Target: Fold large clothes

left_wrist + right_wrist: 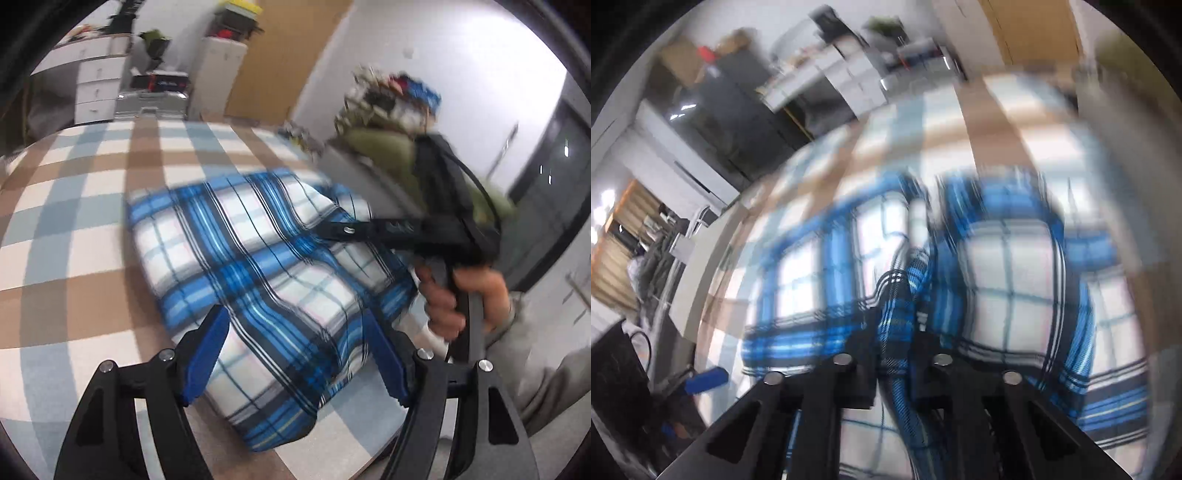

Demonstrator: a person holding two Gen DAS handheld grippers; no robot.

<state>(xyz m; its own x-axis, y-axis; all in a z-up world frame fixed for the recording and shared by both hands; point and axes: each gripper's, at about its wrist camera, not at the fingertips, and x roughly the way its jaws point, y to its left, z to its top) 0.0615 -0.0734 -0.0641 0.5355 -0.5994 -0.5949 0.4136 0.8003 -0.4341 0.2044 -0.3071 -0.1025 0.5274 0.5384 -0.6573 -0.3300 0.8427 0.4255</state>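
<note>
Left tongs [295,358] gape over the plaid garment [258,258]; right tongs [895,325] pinch its fold.

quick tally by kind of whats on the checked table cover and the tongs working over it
Blue plaid garment: 1
Tongs: 2, the left tongs open over the garment, the right tongs shut on a bunched fold of it
Checked table cover: 1
Total: 4

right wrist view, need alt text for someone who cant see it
The right gripper, its jaws shut on a bunched fold of a blue and white plaid garment, above a checked tablecloth in tan, pale blue and white. The picture is motion-blurred, with cluttered furniture behind.
</note>
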